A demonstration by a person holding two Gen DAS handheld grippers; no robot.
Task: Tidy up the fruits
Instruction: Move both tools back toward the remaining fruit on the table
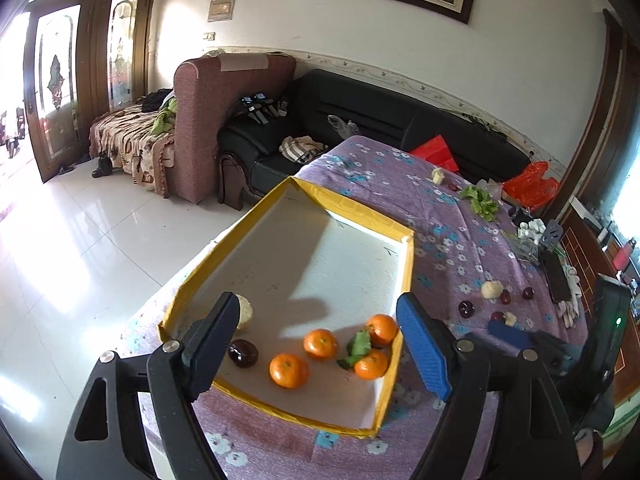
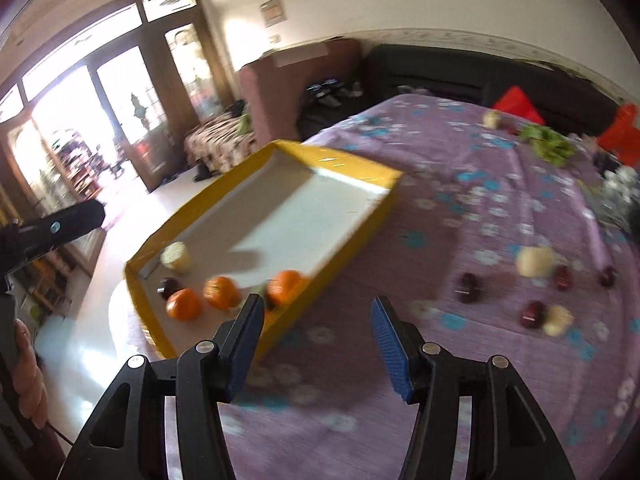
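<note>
A yellow-rimmed box (image 1: 348, 210) with a white floor sits on the purple flowered tablecloth. In it lie several oranges (image 1: 289, 371), a dark red fruit (image 1: 243, 353) and a pale round fruit (image 1: 245, 311). My left gripper (image 1: 320, 344) is open and empty, hovering over the box's near end. The box also shows in the right wrist view (image 2: 348, 176), blurred, with oranges (image 2: 184, 305). My right gripper (image 2: 316, 344) is open and empty above the cloth, right of the box. Dark red fruits (image 2: 468, 287) and pale ones (image 2: 536, 262) lie loose on the cloth.
Loose dark red fruits (image 1: 466, 309) and a pale fruit (image 1: 491, 289) lie right of the box. Green leaves (image 1: 482, 200), a phone (image 1: 557, 278) and small clutter sit at the far right. A black sofa (image 1: 380, 116) stands behind the table.
</note>
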